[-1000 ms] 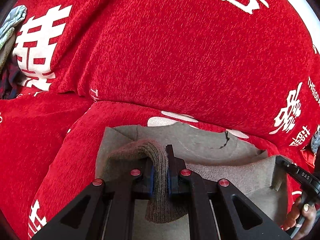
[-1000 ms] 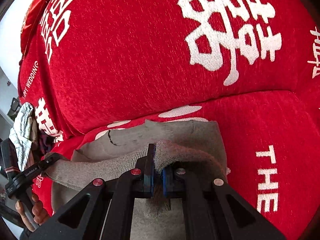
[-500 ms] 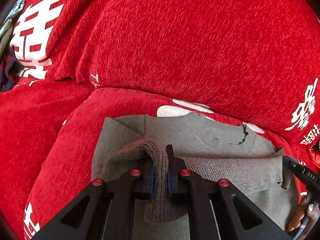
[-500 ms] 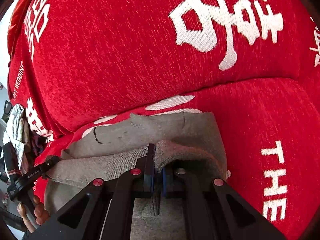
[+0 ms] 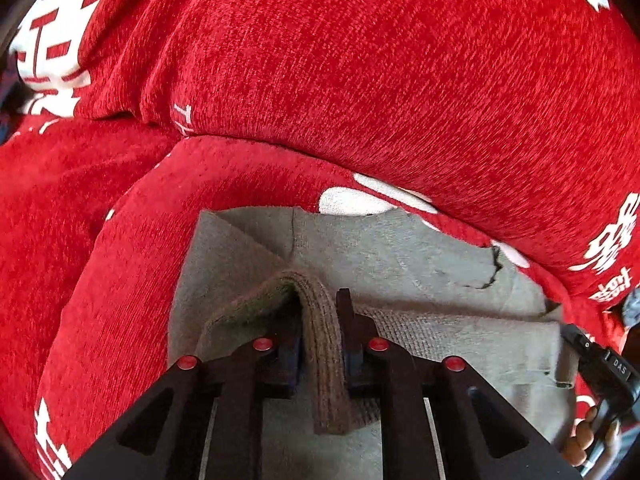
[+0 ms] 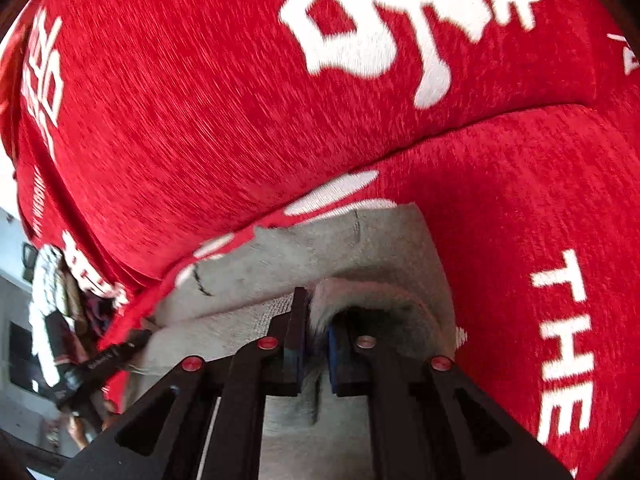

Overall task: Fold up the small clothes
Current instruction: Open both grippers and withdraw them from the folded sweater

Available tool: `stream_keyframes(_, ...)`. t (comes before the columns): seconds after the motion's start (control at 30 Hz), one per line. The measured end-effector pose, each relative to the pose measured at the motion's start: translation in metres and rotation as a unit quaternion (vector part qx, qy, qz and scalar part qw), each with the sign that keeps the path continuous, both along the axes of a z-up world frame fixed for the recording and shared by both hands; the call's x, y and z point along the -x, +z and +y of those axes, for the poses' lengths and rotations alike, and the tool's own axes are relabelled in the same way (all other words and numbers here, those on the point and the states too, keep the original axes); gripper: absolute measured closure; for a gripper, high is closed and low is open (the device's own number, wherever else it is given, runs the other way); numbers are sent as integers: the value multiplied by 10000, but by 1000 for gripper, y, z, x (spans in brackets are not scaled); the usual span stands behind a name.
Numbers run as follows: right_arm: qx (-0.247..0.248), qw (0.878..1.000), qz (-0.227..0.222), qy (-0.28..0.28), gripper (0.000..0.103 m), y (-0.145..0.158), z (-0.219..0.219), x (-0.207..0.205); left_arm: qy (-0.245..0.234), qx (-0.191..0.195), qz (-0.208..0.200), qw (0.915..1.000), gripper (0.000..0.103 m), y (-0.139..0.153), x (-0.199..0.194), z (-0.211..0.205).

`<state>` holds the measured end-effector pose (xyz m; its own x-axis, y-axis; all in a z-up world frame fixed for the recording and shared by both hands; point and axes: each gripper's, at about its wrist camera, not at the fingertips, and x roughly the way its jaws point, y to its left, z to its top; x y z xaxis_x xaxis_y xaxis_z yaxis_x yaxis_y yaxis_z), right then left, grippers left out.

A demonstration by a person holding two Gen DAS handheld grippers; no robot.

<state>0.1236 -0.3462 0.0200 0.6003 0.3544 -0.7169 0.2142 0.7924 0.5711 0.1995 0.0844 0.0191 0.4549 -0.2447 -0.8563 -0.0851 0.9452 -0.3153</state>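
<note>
Left wrist view shows the grey knit garment (image 5: 400, 256) lying on the red sofa (image 5: 360, 80), soft, light and floppy, best held by its thick ribbed hem, which both jaws pinch though they have just been easing open

Both hand-held grippers lowered toward the red cushion (image 5: 132, 280), jaws just easing apart, grey garment (image 5: 400, 256) flatter, its ribbed hem (image 5: 320, 340) between them

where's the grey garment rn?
The grey garment lies low and central in both wrist views, on the red sofa seat against the backrest, its ribbed hem between the fingers of the left gripper and right gripper.
</note>
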Motion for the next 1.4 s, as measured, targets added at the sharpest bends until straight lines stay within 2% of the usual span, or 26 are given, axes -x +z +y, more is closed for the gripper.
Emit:
stream_keyframes(0.07, 9, 9998, -179, -30, 63, 11, -1, 7, -13, 258, 18, 9997, 87, 3, 3, 4)
stream_keyframes(0.1, 23, 9993, -356, -73, 39, 19, -1, 14, -39, 378, 37, 9993, 86, 4, 3, 5)
stream_keyframes(0.13, 38, 9987, -489, -131, 26, 24, -2, 20, -60, 467, 88, 9989, 78, 4, 3, 5)
stream_keyframes(0.17, 56, 9979, -622, -195, 24, 28, -2, 24, -48, 520, 185, 9985, 37, 4, 2, 4)
stream_keyframes(0.2, 75, 9969, -751, -236, 24, 32, -2, 30, 20, 590, 151, 9981, 20, 5, 2, 6)
stream_keyframes(0.33, 264, 9975, -656, -59, 24, 35, 7, 35, 117, 754, -304, 9966, 20, 23, 16, 13)
stream_keyframes(0.43, 764, 9941, -686, 340, 24, 37, 24, 42, 82, 711, -702, 9950, 19, 38, 37, 24)
stream_keyframes(0.5, 1198, 9865, -802, 774, 24, 40, 38, 51, -190, 707, -942, 9929, 19, 43, 52, 29)
stream_keyframes(0.6, 1699, 9742, -671, 1324, 24, 33, 57, 50, -770, 507, -871, 9919, 19, 38, 58, 16)
stream_keyframes(0.7, 1832, 9674, -310, 1720, 24, 21, 72, 31, -1264, 247, -556, 9901, 19, 27, 48, -9)
stream_keyframes(0.77, 1898, 9646, -156, 1827, 24, 14, 78, 19, -1388, -33, -409, 9895, 19, 19, 36, -24)
stream_keyframes(0.83, 1995, 9629, 16, 1817, 24, 8, 80, 1, -1246, -454, -304, 9907, 19, 8, 22, -29)
stream_keyframes(0.9, 2265, 9611, 265, 1560, 24, 2, 76, -19, -970, -619, -144, 9933, 19, -4, 9, -24)
stream_keyframes(0.97, 2442, 9614, 430, 1190, 26, -2, 63, -33, -698, -408, -71, 9967, 19, -12, 2, -8)
stream_keyframes(1.03, 2236, 9692, 756, 703, 26, -12, 41, -44, -591, -123, -197, 9980, 19, -11, 6, 3)
stream_keyframes(1.1, 2145, 9724, 882, 239, 26, -16, 24, -42, -512, -199, -281, 9981, 19, -6, 14, 6)
stream_keyframes(1.17, 2221, 9718, 787, -81, 26, -9, 19, -29, -307, -488, -539, 9969, 19, 6, 25, 7)
stream_keyframes(1.2, 2315, 9709, 601, -107, 26, -2, 23, -20, -264, -505, -671, 9961, 19, 12, 31, 5)
stream_keyframes(1.23, 2386, 9702, 413, -69, 26, 5, 29, -13, -271, -366, -702, 9965, 19, 15, 36, 3)
stream_keyframes(1.3, 2455, 9692, 10, 176, 26, 20, 55, 5, -364, -198, -627, 9972, 19, 15, 42, -9)
stream_keyframes(1.4, 2385, 9668, -173, 905, 26, 22, 100, 23, -610, -570, -786, 9934, 19, 14, 67, -37)
